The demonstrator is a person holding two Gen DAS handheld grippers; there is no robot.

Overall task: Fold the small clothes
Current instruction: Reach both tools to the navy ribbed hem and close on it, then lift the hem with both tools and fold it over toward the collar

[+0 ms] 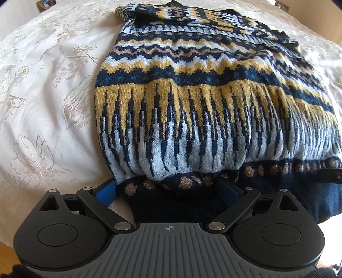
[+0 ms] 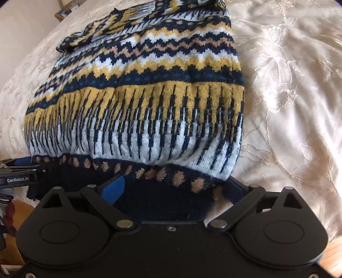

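Note:
A knitted sweater (image 1: 192, 96) with navy, yellow and pale blue patterns lies on a cream bedspread (image 1: 42, 107); it also fills the right wrist view (image 2: 139, 96). Its dark navy hem with tan dots is nearest me. My left gripper (image 1: 168, 190) is wide open, with the hem's left end lying between its blue pads (image 1: 104, 192). My right gripper (image 2: 173, 190) is wide open too, with the hem's right end between its fingers. The left gripper also shows at the left edge of the right wrist view (image 2: 21, 173). The sleeves look folded over the far part.
The embroidered bedspread (image 2: 288, 96) spreads to both sides of the sweater. Wooden floor (image 2: 333, 250) shows below the bed edge at the near corners. A small wooden box (image 1: 46, 3) sits beyond the bed at far left.

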